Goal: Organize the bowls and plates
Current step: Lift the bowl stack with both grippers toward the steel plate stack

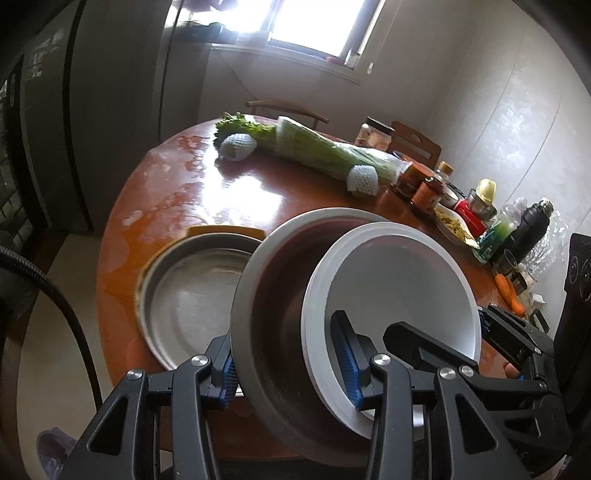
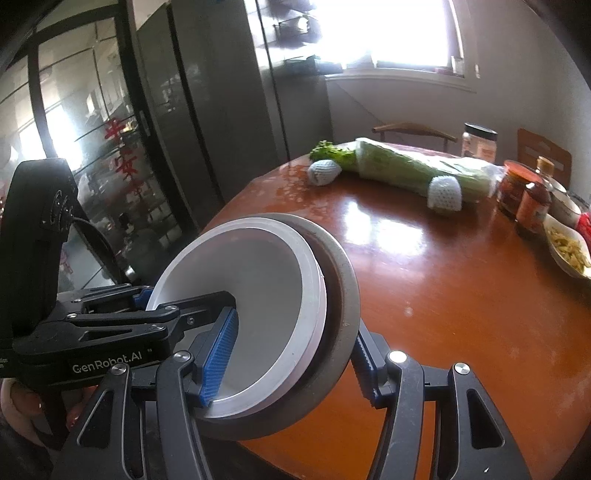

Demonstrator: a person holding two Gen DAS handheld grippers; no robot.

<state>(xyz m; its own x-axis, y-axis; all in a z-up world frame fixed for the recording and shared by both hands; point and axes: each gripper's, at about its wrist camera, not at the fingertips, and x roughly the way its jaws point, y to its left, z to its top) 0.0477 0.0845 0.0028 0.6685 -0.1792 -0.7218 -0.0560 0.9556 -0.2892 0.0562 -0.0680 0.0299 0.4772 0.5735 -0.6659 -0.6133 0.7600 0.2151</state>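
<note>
**Inspector:** Left wrist view first. What is held, and why that way?

**Assistant:** The left gripper (image 1: 291,365) is clamped across the near rim of a nested stack: a white round plastic bowl (image 1: 399,291) sitting inside a grey round metal basin (image 1: 280,280). One blue ribbed pad sits inside the bowl, the other outside the basin wall, so both pieces are pinched as one. The stack is tilted, clear of the table. The right gripper (image 1: 517,347) shows at the stack's far side.

**Inspector:** Anything beside the stack?

**Assistant:** A shallow round steel tray (image 1: 195,291) rests on the table just left of it; I judge it a likely place to nest the stack.

**Inspector:** Right wrist view.

**Assistant:** The right gripper (image 2: 291,365) grips the same bowl (image 2: 258,295) and basin (image 2: 343,295) likewise, opposite the left gripper (image 2: 184,306). Two holds share the load and, I judge, keep the pair from slipping apart.

**Inspector:** Surface and room?

**Assistant:** A glossy reddish-brown round wooden table (image 2: 424,295), with glare and pale worn patches. Beyond the stack lie wrapped celery (image 2: 406,170) and jars (image 2: 517,192). Behind those are a bright window (image 2: 399,29) and a dark tall refrigerator (image 2: 221,110).
</note>
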